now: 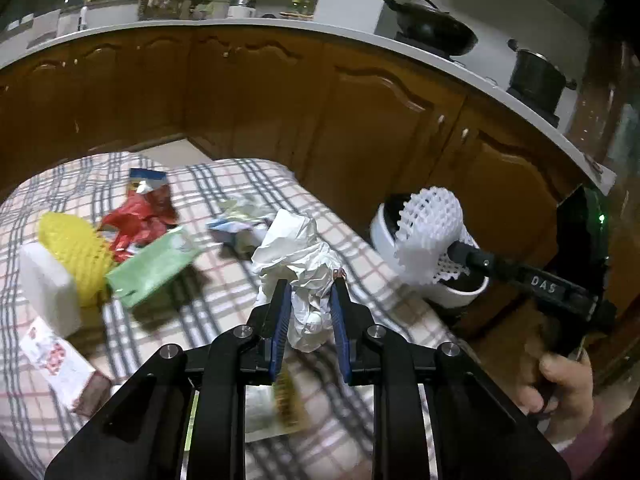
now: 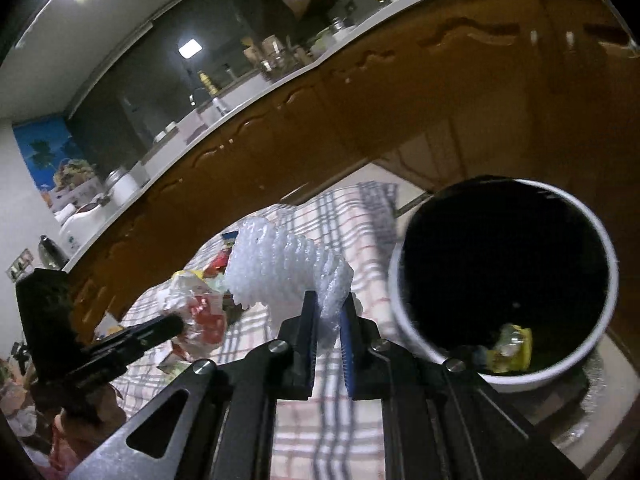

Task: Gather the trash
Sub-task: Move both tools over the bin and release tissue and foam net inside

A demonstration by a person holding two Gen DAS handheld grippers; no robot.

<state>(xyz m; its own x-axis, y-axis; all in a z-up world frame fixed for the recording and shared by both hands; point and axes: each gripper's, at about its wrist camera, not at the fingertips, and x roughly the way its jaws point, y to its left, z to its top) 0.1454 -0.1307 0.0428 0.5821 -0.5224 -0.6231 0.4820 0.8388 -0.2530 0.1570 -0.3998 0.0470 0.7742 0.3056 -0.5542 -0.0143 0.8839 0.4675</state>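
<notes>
Bin's inside is mostly black, only a yellow wrapper (image 2: 514, 346) shows at 6 o'clock. Left hand-held gripper (image 1: 310, 280) is clenched on crumpled white paper (image 1: 294, 248) over the checked tabletop (image 1: 224, 292). Right hand-held gripper (image 2: 329, 300) pinches white foam netting (image 2: 288, 270), trash bin (image 2: 404, 320) at its 3 o'clock.

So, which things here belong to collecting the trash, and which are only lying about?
Job:
crumpled white paper in left tool
white foam net in right tool
white round bin
yellow foam net
red wrapper
green packet

Lying about:
black wok
black pot
checked cloth
</notes>
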